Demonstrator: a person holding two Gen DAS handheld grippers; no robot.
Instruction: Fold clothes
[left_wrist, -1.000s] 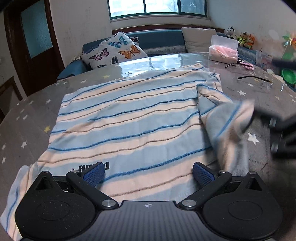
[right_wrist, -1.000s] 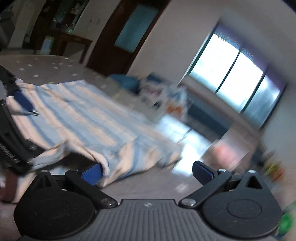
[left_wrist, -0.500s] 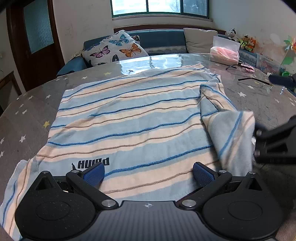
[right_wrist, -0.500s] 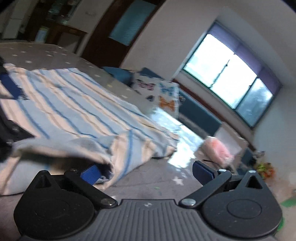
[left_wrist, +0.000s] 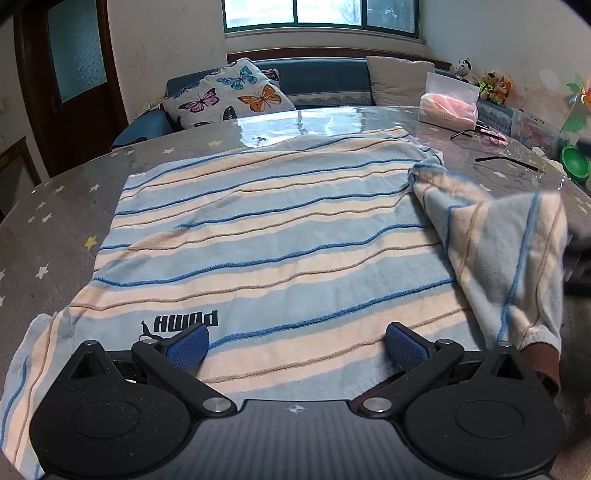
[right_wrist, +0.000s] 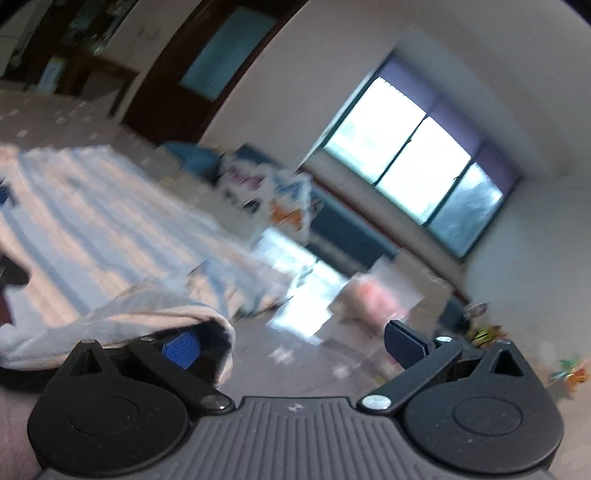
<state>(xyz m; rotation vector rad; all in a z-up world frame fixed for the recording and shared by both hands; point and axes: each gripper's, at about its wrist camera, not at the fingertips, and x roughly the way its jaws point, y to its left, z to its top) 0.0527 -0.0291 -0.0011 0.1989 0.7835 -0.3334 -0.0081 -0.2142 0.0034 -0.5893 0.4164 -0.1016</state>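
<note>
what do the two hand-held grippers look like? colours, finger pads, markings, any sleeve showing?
Both match. The left hand-held gripper has a matte black body with a ribbed centre plate carrying a small crosshair mark, two round side discs, triangular cut-out links with silver pivot screws, and blue textured finger pads. The right hand-held gripper is built the same. A dark maroon sleeve cuff shows in the left wrist view. No cables visible.

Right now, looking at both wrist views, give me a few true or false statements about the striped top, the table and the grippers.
1. The blue and cream striped knit top lies spread on the grey star-patterned table. True.
2. Its sleeve on the right lies flat. False: it is lifted and draped.
3. The left gripper has its fingers shut on cloth. False: they are open.
4. A pink tissue pack sits at the table's far side. True.
</note>
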